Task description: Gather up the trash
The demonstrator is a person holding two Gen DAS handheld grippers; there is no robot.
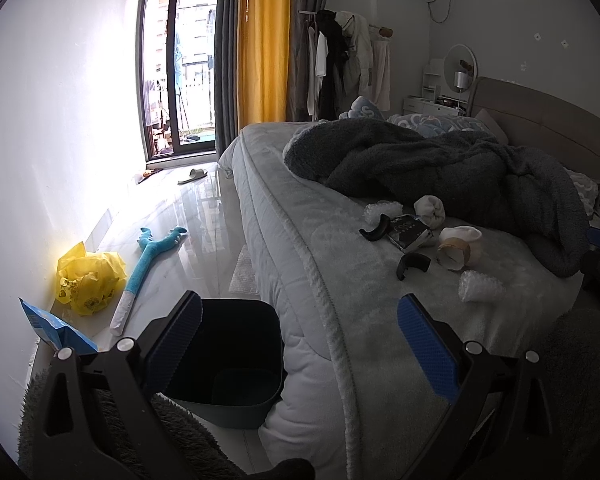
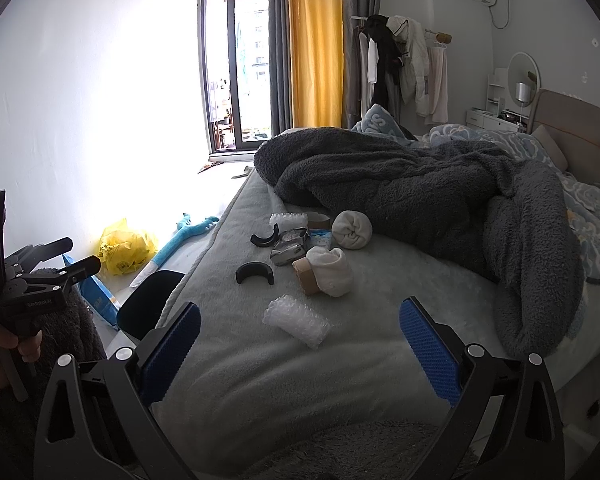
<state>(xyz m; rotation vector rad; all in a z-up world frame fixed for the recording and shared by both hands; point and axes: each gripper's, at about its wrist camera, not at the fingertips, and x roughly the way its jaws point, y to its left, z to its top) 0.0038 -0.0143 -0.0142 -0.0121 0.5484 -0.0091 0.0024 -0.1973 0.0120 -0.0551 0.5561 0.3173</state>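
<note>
Trash lies in a cluster on the grey bed. Nearest is a bubble wrap wad [image 2: 296, 320] [image 1: 480, 286], just ahead of my open right gripper [image 2: 300, 344]. Behind it are a cardboard tape roll [image 2: 306, 276] [image 1: 454, 254], two black curved pieces [image 2: 254, 272] [image 2: 265, 238], a silver wrapper [image 2: 290, 246] [image 1: 410, 232] and a second bubble wrap wad [image 2: 286, 222]. My left gripper [image 1: 300, 340] is open and empty, straddling the bed edge over a dark bin [image 1: 224, 360] [image 2: 148, 304] on the floor.
White rolled socks [image 2: 352, 230] [image 2: 332, 272] sit among the trash. A dark fleece blanket [image 2: 420, 200] covers the far side of the bed. On the floor by the wall lie a yellow bag [image 1: 88, 280], a blue toy [image 1: 148, 264] and a blue packet [image 1: 52, 324].
</note>
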